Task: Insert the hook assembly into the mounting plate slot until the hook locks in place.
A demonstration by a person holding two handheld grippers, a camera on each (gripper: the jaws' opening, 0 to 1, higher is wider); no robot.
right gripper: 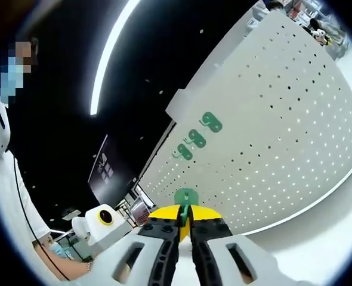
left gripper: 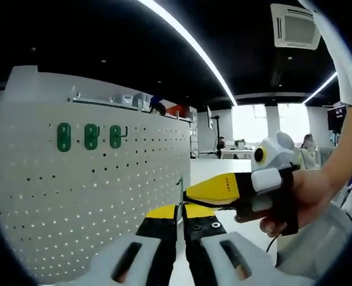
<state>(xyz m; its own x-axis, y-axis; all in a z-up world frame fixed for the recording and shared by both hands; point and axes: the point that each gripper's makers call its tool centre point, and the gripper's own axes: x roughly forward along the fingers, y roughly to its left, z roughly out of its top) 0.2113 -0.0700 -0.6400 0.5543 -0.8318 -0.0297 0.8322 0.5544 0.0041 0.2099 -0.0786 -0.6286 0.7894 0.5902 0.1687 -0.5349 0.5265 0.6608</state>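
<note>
Green plastic hook assembly (right gripper: 185,196) sits pinched at the tip of the right gripper (right gripper: 185,221), jaws pressed together on its lower end, the top lobe poking out at 12 o'clock. It looks light, stiff and small, probably slick plastic, so a firm nip low on the tab seems right, leaving the upper part free to enter a slot. White perforated mounting plate (left gripper: 98,196) stands upright; three more green hooks (left gripper: 90,136) already sit in a row on it near its top edge, at about 10 o'clock in the left gripper view. Left gripper (left gripper: 181,223) has its jaws closed together with nothing visible between them. Right gripper shows there too at 3 o'clock, held by a hand (left gripper: 304,199). No containers visible; no desk visible.
</note>
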